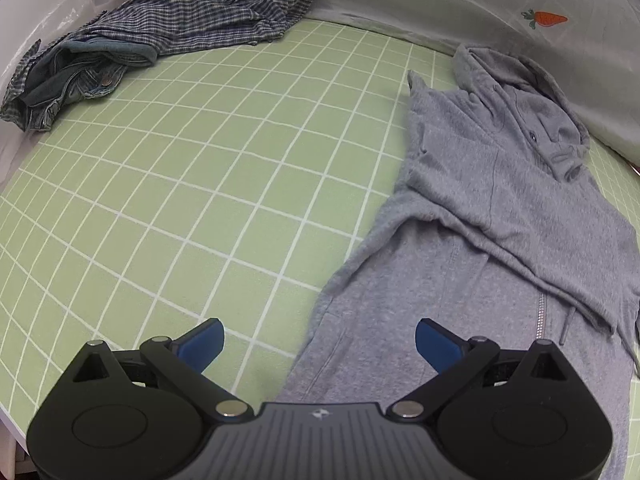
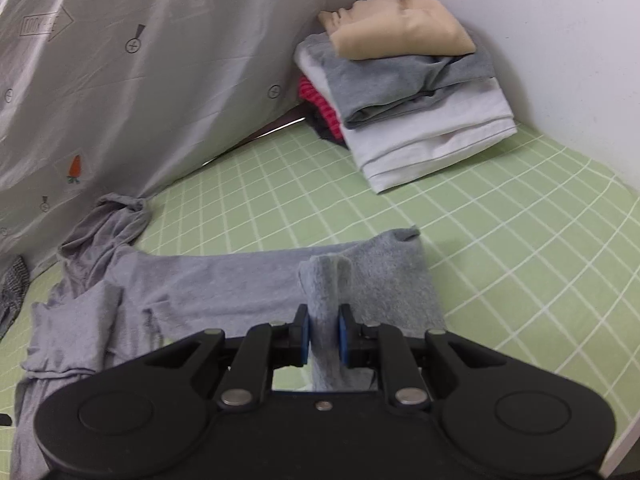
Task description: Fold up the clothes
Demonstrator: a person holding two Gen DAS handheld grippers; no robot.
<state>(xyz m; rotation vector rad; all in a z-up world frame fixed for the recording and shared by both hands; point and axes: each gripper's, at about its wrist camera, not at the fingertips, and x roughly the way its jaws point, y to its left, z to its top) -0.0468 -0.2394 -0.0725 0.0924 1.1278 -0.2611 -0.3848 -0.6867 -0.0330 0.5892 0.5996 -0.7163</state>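
Note:
A grey zip hoodie (image 1: 492, 184) lies spread on the green checked cloth (image 1: 208, 184), hood toward the back, one sleeve folded across its body. My left gripper (image 1: 320, 340) hovers open over the hoodie's left lower edge, its blue pads empty. In the right wrist view the same hoodie (image 2: 208, 276) stretches to the left, and my right gripper (image 2: 323, 334) is shut on a pinched fold of its sleeve cuff (image 2: 372, 280), lifted slightly off the cloth.
A crumpled heap of a checked shirt and denim (image 1: 132, 44) sits at the back left. A stack of folded clothes (image 2: 404, 92) stands in the back right corner by the white wall (image 2: 560, 40). A grey printed sheet (image 2: 140, 72) hangs behind.

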